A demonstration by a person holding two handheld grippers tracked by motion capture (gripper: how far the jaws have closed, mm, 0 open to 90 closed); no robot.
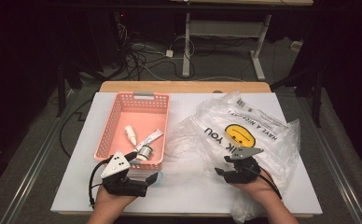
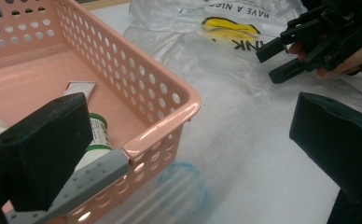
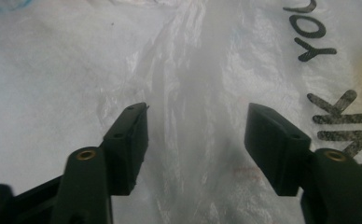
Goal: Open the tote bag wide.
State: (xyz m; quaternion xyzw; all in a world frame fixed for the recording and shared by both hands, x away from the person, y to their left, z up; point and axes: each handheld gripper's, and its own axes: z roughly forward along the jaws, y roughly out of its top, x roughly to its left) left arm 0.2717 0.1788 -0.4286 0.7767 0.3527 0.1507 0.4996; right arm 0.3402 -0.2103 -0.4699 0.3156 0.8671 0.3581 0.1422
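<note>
Hovering your right gripper point(image 3: 195, 140) over the plastic bag point(image 3: 188, 70), jaws apart with a fold between, unpinched; left gripper point(image 1: 139, 169) spread astride the basket point(image 2: 163, 133) corner.

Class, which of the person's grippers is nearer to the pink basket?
Left. The left gripper straddles the pink basket near wall; the right gripper hovers over the plastic bag, apart from it.

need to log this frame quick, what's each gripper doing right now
Left gripper: jaws open astride the near corner of the pink perforated plastic basket, holding nothing.
Right gripper: jaws open over the clear plastic bag, holding nothing.
</note>
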